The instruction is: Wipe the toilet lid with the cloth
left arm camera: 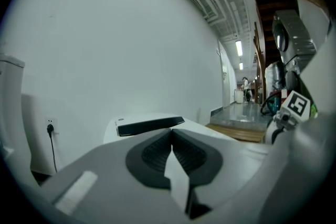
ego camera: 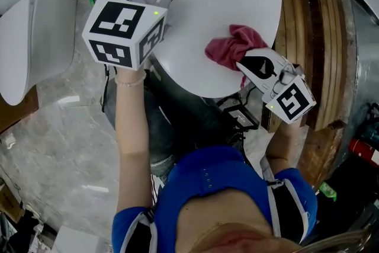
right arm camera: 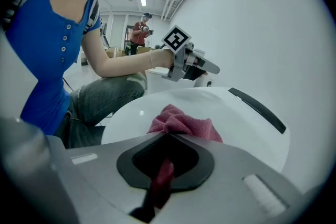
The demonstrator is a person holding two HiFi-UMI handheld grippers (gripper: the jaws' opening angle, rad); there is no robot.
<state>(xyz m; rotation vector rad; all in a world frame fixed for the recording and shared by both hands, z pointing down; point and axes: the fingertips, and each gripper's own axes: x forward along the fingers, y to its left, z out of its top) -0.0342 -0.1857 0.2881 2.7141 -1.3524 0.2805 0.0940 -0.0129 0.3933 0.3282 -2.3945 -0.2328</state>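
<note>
Right claw (right arm camera: 168, 135): clamped on the cloth (right arm camera: 181, 122); a strip of the red fabric ran back between its jaws, and the rest bunched out in front of the tips.
Cloth's place: crumpled on the toilet lid (ego camera: 225, 3), near the lid's lower right edge in the head view, touching the white surface.
Left claw (left arm camera: 172, 132): jaws pressed together with nothing between them, held above the lid's upper left part in the head view, well apart from the cloth.
Lid: closed, white and glossy; I saw no smears, wet tracks or dirt on it from any view.
Done so far: the cloth was gripped and set down on the lid, so to my eye the pick-up was behind her and the wiping itself was in hand.
Left to do: most of the lid lay bare beyond the cloth, toward the top of the head view. I would judge that the larger share of the strokes remained, though a clean lid gave no sign of which parts had been covered.
Surroundings: wooden planks (ego camera: 308, 38) stood just right of the toilet, and another white fixture (ego camera: 23, 26) sat at the upper left over the marble floor (ego camera: 59, 139).
</note>
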